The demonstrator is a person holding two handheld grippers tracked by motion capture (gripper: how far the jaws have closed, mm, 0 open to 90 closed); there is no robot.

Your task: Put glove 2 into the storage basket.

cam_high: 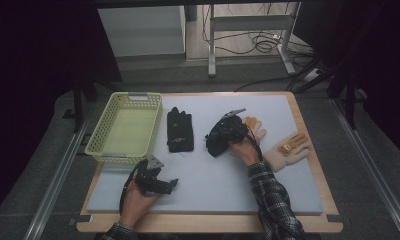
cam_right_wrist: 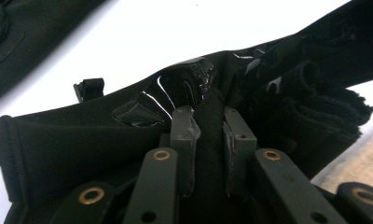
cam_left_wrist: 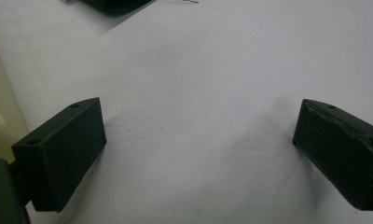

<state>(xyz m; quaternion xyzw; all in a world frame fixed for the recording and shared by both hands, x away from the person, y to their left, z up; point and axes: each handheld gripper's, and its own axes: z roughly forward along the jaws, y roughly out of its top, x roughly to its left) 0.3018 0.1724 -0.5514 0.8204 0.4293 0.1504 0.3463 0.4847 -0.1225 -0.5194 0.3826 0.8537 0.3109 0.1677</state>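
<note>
Right tool is pinching a fold of a black glove, mid-surface, just beside a tan glove. Left tool sits w/ jaws spread wide, nothing between, near front edge by the yellow basket.

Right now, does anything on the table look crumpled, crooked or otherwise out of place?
Yes. The black fabric glove at the table's middle is bunched up, a fold pinched in the right hand-held gripper, while the other black glove lies flat beside the empty yellow plastic basket. Two tan gloves lie flat to the right.
</note>
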